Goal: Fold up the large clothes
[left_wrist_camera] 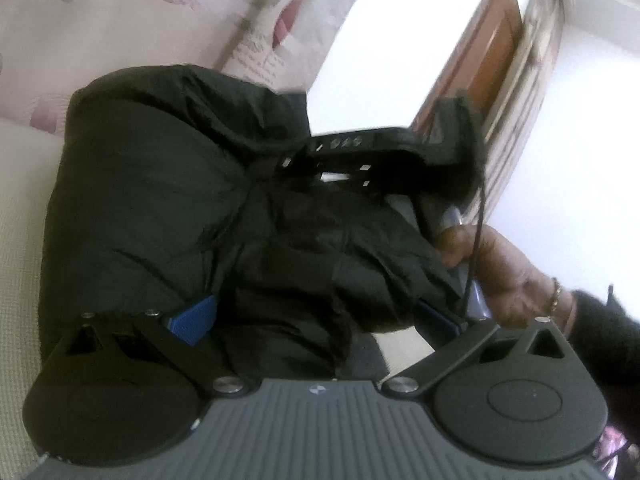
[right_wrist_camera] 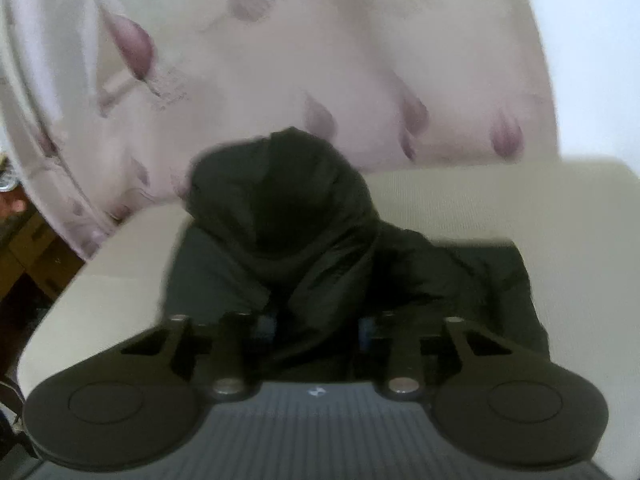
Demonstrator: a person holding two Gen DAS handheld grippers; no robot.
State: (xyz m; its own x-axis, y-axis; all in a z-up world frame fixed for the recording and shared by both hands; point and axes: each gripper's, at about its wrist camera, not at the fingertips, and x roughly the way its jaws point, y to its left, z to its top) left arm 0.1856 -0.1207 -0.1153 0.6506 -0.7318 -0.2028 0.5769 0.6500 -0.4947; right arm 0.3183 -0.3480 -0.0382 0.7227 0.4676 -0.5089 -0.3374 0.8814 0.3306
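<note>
1. Left wrist view: the left hand-held gripper (left_wrist_camera: 316,320) stands wide, its blue pads either side of the bunched black jacket (left_wrist_camera: 168,184) lying on the cream bed (left_wrist_camera: 20,248); the right hand-held gripper (left_wrist_camera: 280,164), held by a bare hand (left_wrist_camera: 500,268), reaches over the jacket
2. Right wrist view: the right hand-held gripper (right_wrist_camera: 316,326) is partly closed with a fold of the black jacket (right_wrist_camera: 280,216) between its pads; a floral quilt (right_wrist_camera: 320,60) lies beyond

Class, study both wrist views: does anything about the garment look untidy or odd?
Yes. The black padded jacket lies bunched and creased on the cream surface, not flat; in the right wrist view one part humps up.
</note>
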